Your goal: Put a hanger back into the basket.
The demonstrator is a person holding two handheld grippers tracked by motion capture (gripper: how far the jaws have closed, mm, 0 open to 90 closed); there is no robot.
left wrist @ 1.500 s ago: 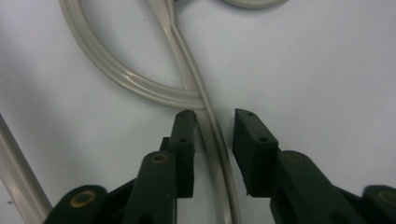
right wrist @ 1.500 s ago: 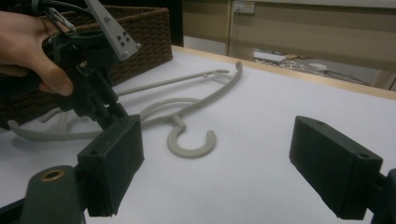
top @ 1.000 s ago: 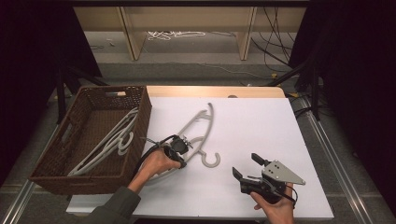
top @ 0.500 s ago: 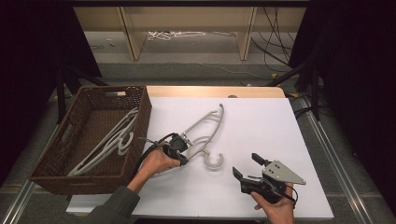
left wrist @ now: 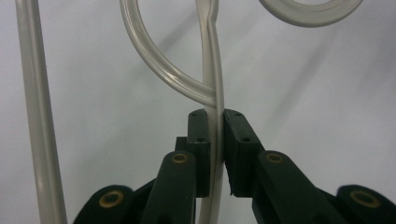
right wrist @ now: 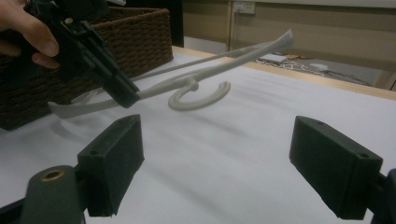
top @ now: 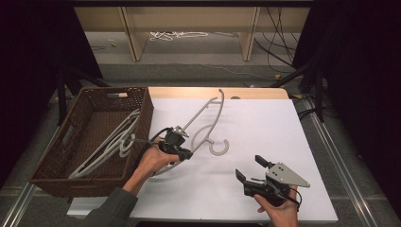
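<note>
Pinching hanger (left wrist: 212,100), left fingers (left wrist: 238,140) closed

1. Left gripper (left wrist: 215,140) jaws rise from bottom, pads clamped on thin bar of pale grey hanger (left wrist: 212,93)
2. Curved hanger strand joins that bar just above the pads
3. Hanger hook loop at top right, straight arm at far left
4. White table surface (left wrist: 327,107) behind

Pale grey hanger (top: 208,124), lifted, tilted above table
</note>
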